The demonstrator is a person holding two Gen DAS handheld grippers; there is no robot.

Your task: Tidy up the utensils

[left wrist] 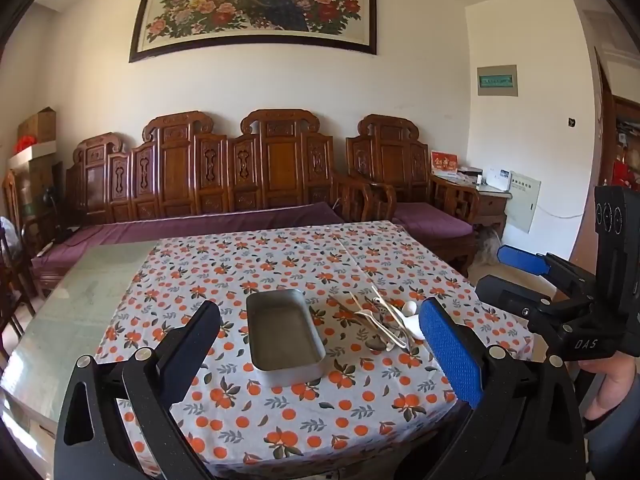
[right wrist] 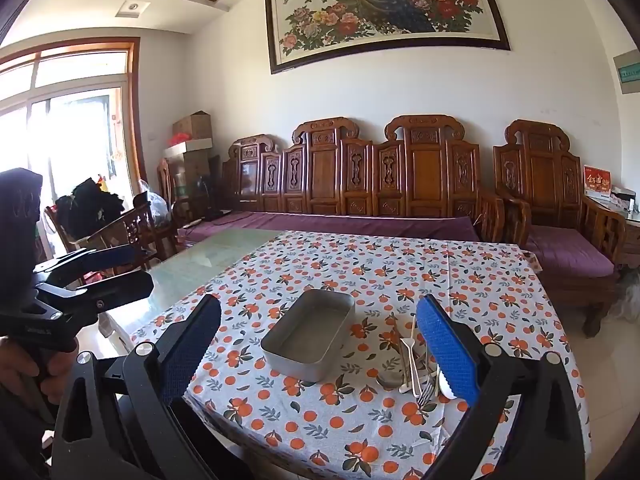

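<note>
Brushed grey metal forms the one rectangular tray with rounded corners [left wrist: 285, 330], which sits empty at the centre of the left wrist view and slightly left of centre in the right wrist view [right wrist: 310, 334]. It rests on a white tablecloth printed with orange fruit and grey leaves [left wrist: 280, 412], and that cloth covers most of a glass-topped table [left wrist: 76, 300] whose bare pane shows at the left of the frame.

Just right of the tray, apart from it, lies a single loose pile of utensils [left wrist: 386, 322]. In the pile a white ceramic spoon [left wrist: 412, 320], a pair of pale chopsticks [left wrist: 390, 310] and several steel spoons can be made out; the right wrist view adds a steel fork [right wrist: 426, 390] and a serrated steel knife tip [right wrist: 445, 386] at the lower right. The pieces overlap too much for an exact count.

Two grippers are in view. The left gripper [left wrist: 320, 344] hangs above the near part of the table with its black finger and blue-padded finger spread wide, the tray showing between them, gripping nothing. The right gripper [right wrist: 318, 342] is likewise spread wide and empty, and its blue-padded right finger [right wrist: 446, 354] overlaps the pile in the picture. Whether it touches the utensils cannot be told.

Behind the table stands one long carved wooden bench with purple cushions [left wrist: 208, 184], and one framed peacock painting [left wrist: 256, 4] hangs at the top of the frame.
</note>
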